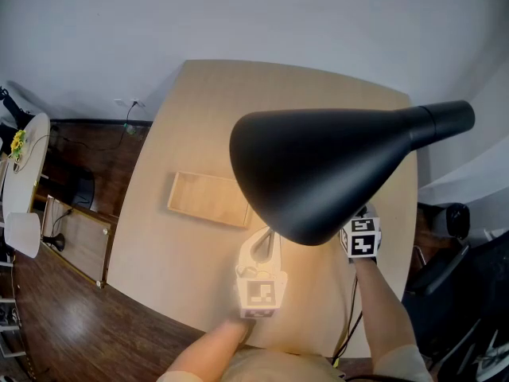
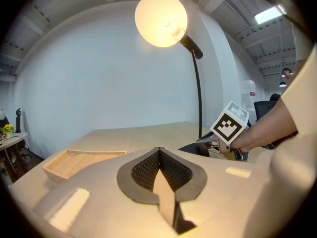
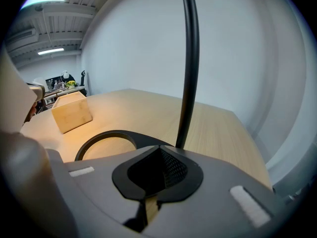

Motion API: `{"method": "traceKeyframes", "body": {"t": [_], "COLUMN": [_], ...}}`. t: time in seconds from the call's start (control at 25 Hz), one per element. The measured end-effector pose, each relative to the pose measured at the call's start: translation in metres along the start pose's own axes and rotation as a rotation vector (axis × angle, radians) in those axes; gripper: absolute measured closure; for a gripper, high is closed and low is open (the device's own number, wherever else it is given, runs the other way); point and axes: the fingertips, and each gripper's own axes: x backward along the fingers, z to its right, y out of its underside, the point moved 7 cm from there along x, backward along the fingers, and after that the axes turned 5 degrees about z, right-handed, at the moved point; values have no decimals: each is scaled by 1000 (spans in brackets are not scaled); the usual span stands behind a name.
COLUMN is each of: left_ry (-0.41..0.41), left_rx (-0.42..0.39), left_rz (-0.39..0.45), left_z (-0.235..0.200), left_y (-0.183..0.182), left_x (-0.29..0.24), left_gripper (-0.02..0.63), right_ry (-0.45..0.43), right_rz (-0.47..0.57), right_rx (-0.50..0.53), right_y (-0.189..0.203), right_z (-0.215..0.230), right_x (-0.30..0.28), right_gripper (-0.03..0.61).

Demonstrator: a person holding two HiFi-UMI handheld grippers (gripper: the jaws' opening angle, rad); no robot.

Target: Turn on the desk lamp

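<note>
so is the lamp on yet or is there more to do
Done: the bulb glows, and warm light falls on the table under the shade. In hand: nothing; the left gripper and right gripper are both shut and empty, the right one by the lamp base. Left: likely only drawing back.

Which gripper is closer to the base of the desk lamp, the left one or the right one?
Right. The right gripper is at the lamp base, with its jaws close to the ring, beside the pole. The left gripper sits apart from it, toward the wooden tray.
</note>
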Motion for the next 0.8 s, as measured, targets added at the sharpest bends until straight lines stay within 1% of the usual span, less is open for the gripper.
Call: {"method": "traceKeyframes", "body": {"t": [0.28,0.4,0.48,0.6,0.8], "left_ry": [8,9,8,9,7], "left_rx": [-2,-3,2,2,11], "left_rz": [-2,-5,5,16,30], "left_z": [3,3,2,0,-4], "left_y": [5,6,2,-2,-6], "left_x": [0,3,4,6,14], "left_gripper": [614,614,614,614,614], "right_ry": [-29,-22,-8,15,26], "right_rz": [-52,-66,-55,-11,36], "right_rx": [0,-7,-3,-9,-4], "right_y": [-2,1,0,-7,-20], "right_z": [1,3,4,3,-6], "right_x": [-3,-3,-1,4,20], "right_gripper": [581,581,580,580,580]}}
